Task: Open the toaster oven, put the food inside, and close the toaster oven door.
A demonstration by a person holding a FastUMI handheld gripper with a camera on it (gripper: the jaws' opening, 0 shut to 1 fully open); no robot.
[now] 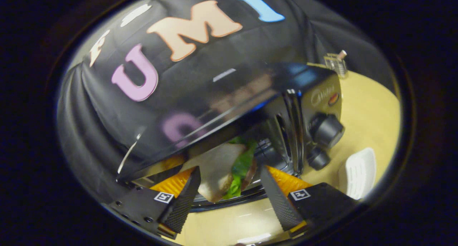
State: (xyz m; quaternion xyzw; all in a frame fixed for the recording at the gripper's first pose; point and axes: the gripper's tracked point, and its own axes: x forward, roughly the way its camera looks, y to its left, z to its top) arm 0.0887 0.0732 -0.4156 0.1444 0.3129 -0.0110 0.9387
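Observation:
The black toaster oven (250, 92) stands tilted in my view on the tan table (368, 106), with its two knobs (327, 131) on the panel beyond my right finger. Its door (229, 202) lies folded down just ahead of the fingers. A sandwich (218, 167) of pale bread with green lettuce sits at the oven's mouth, between my fingertips. My gripper (229, 169) is open. A small gap shows between the sandwich and each finger's pad (273, 197), so neither finger presses on it.
A white ridged tray (357, 172) lies on the table to the right of the oven's knobs. A small wire basket (336, 64) stands at the far edge behind the oven. The oven's glossy top mirrors the booth wall.

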